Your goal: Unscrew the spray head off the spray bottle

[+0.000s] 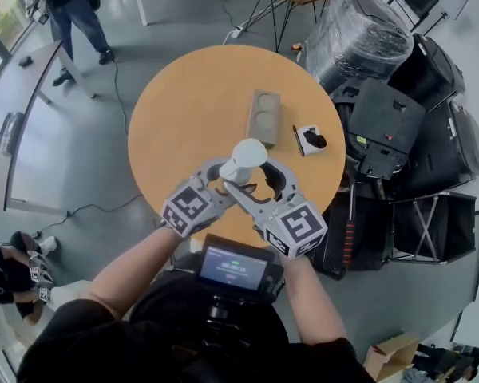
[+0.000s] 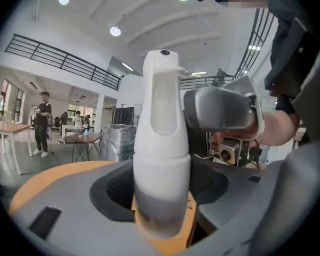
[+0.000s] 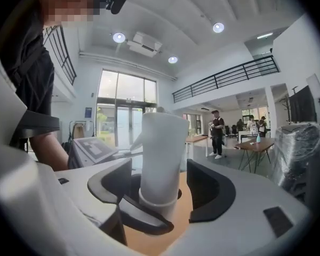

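Left gripper [image 1: 218, 180]: comes in from 7 o'clock in the head view, jaws closed round the lower body of the spray bottle [image 1: 243, 163], and its own view shows the dark pads hugging the translucent base on both sides. So it's pinching the bottle, which lies at about 1 o'clock from this gripper's marker cube.

The bottle stands upright on the round table [image 1: 176, 110] near the 6 o'clock edge, long axis vertical. The white spray head [image 2: 161, 97] is on top, not yet off as far as the views show. A wooden block with two round recesses [image 1: 263, 118] sits well apart at 12 o'clock from the bottle.

Right gripper [image 1: 265, 183]: comes in from 5 o'clock, bottle at about 10 o'clock from its cube. Jaws are spread wide; its own view has the head's white column standing between the pads with a gap on each side, so nothing is gripped.

Key relation: both grippers are at the bottle, but only the right one's jaws bracket the head. Judgement: the next twist needs the right jaws to close on the head and turn about the vertical axis while the left holds the body; a loose grip could slip on the smooth plastic
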`<move>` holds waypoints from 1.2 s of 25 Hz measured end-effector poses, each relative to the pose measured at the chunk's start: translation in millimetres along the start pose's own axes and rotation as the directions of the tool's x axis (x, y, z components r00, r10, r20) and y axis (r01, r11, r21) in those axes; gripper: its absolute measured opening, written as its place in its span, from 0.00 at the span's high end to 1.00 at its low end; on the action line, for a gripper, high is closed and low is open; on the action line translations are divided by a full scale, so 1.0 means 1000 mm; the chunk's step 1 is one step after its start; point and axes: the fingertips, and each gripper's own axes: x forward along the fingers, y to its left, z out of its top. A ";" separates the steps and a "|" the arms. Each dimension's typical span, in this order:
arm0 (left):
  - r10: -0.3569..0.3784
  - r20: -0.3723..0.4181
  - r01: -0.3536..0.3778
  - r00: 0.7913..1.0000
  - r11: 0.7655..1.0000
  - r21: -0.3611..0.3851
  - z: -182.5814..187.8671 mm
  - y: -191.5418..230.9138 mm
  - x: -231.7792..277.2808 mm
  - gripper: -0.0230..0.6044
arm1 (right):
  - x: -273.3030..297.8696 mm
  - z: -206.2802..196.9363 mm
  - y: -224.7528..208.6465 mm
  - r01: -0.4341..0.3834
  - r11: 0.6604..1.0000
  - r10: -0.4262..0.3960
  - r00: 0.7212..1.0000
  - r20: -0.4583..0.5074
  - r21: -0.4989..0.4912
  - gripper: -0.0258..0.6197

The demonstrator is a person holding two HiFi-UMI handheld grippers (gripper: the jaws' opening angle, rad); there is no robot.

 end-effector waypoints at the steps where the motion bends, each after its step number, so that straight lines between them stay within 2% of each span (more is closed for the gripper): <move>1: 0.016 -0.005 -0.016 1.000 1.000 0.007 -0.001 0.000 0.001 0.47 | 0.001 -0.002 -0.003 0.019 1.000 -0.019 1.000 0.001 0.014 0.42; 2: 0.030 -0.009 -0.030 1.000 0.999 0.014 -0.003 0.001 0.003 0.47 | 0.001 -0.003 -0.006 0.036 0.999 -0.036 0.999 0.007 0.026 0.43; 5: 0.055 -0.019 -0.054 0.998 0.998 0.027 -0.006 0.001 0.006 0.47 | 0.001 -0.003 -0.011 0.062 0.998 -0.063 0.998 0.023 0.030 0.54; 9: 0.043 -0.014 -0.043 0.999 0.999 0.021 -0.004 0.000 0.002 0.47 | 0.003 0.000 -0.004 0.010 0.999 -0.011 0.999 0.034 0.041 0.57; 15: -0.119 0.025 0.118 0.993 0.992 0.032 0.001 -0.021 -0.007 0.47 | -0.010 0.008 0.014 -0.147 0.989 0.146 0.987 0.064 0.006 0.57; 18: -0.229 0.044 0.229 0.972 0.973 0.017 0.002 -0.034 -0.008 0.47 | -0.018 0.010 0.018 -0.215 0.977 0.215 0.974 0.073 0.003 0.58; 21: -0.310 0.066 0.309 0.949 0.951 0.013 -0.001 -0.042 -0.012 0.47 | -0.022 0.011 0.024 -0.271 0.963 0.270 0.959 0.090 -0.003 0.58; 24: -0.337 0.087 0.338 0.937 0.941 0.006 -0.004 -0.045 -0.015 0.47 | -0.025 0.012 0.027 -0.301 0.954 0.300 0.949 0.101 -0.009 0.58; 30: -0.323 0.074 0.324 0.943 0.946 0.007 -0.011 -0.047 -0.018 0.47 | -0.029 0.020 0.029 -0.306 0.952 0.304 0.947 0.108 0.004 0.58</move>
